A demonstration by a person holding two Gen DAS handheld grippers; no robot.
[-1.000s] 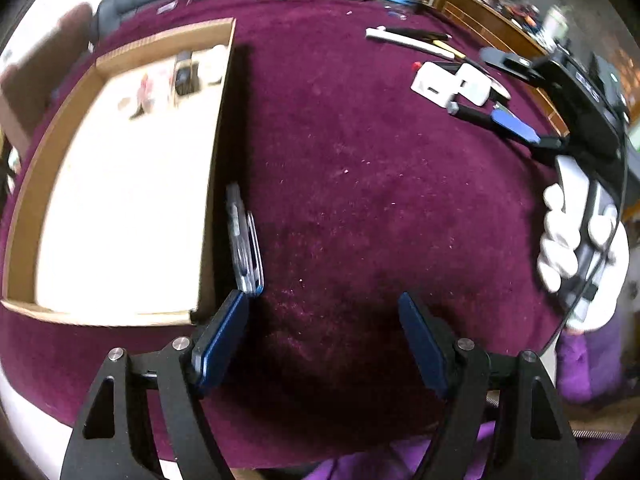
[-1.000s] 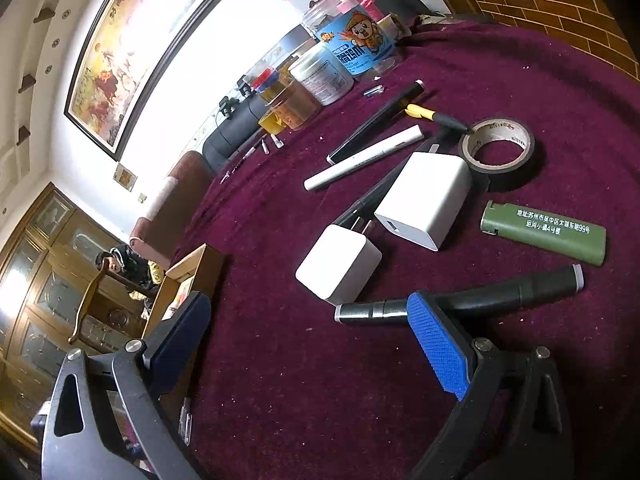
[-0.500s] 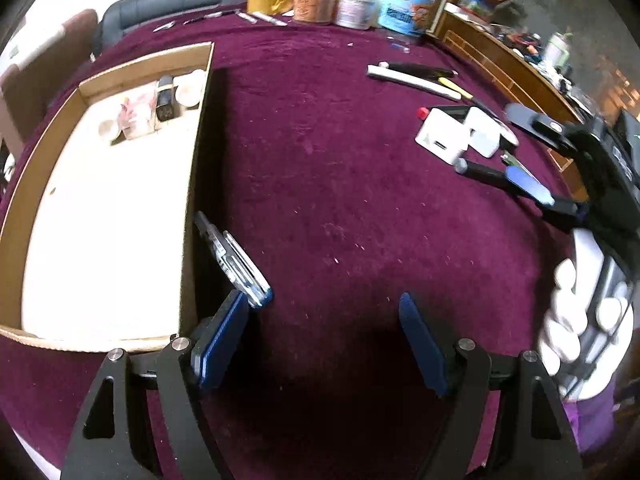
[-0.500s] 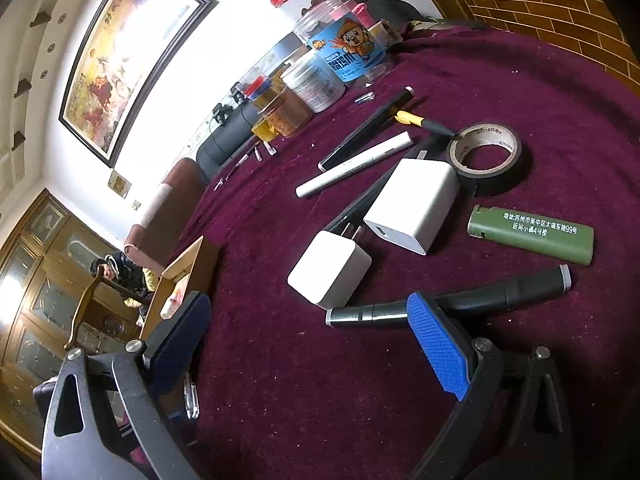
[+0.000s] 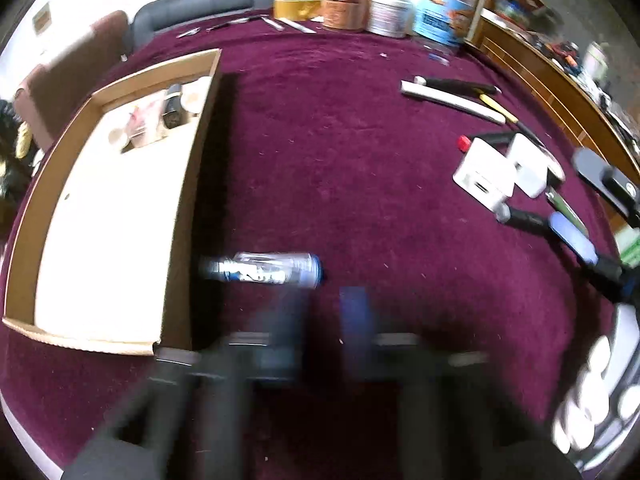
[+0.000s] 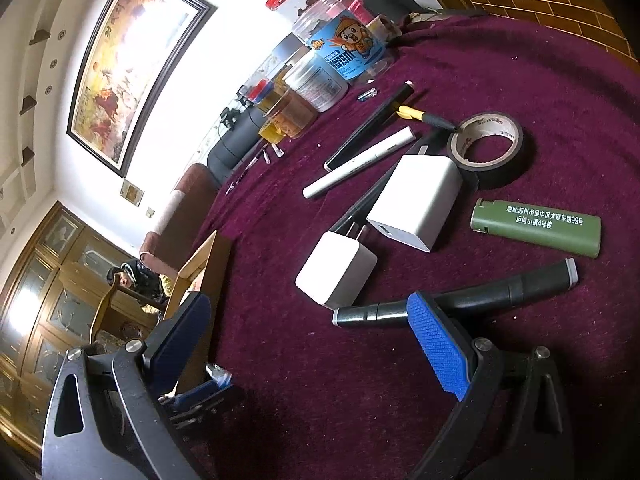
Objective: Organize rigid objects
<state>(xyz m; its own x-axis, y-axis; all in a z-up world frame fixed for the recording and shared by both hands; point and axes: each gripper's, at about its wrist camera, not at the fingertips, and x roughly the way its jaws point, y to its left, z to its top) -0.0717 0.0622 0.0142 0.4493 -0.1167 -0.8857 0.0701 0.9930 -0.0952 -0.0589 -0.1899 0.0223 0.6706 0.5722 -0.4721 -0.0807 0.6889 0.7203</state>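
The left wrist view shows, at far left, a shallow cardboard tray [image 5: 176,216] lying on the maroon desk [image 5: 340,160], with a few small things already gathered in its far corner; it looks like the place where the loose items are meant to go. Just right of the tray's near end, a clear lighter [image 5: 264,268] with blue printing lies flat on the cloth, crosswise to the tray wall and outside it. The left gripper [image 5: 324,320] sits just on the near side of it, heavily blurred; its jaws are pressed together with nothing visibly between them, and the lighter lies beyond the tips, so it seems not to be held. Further right, a white pen [image 5: 452,100] and two white chargers [image 5: 504,168] lie waiting in a loose cluster, and the right gripper's blue pad shows beside a black marker.

The right wrist view adds what the left cannot make out. The right gripper [image 6: 316,344] has its jaws spread wide and empty, its right pad crossing in front of the black marker [image 6: 480,292], probably lined up as the next pick. This view also shows a green lighter [image 6: 536,228] and a roll of black tape [image 6: 492,148] sharply, and catches the left gripper low at the left, by the tray corner.
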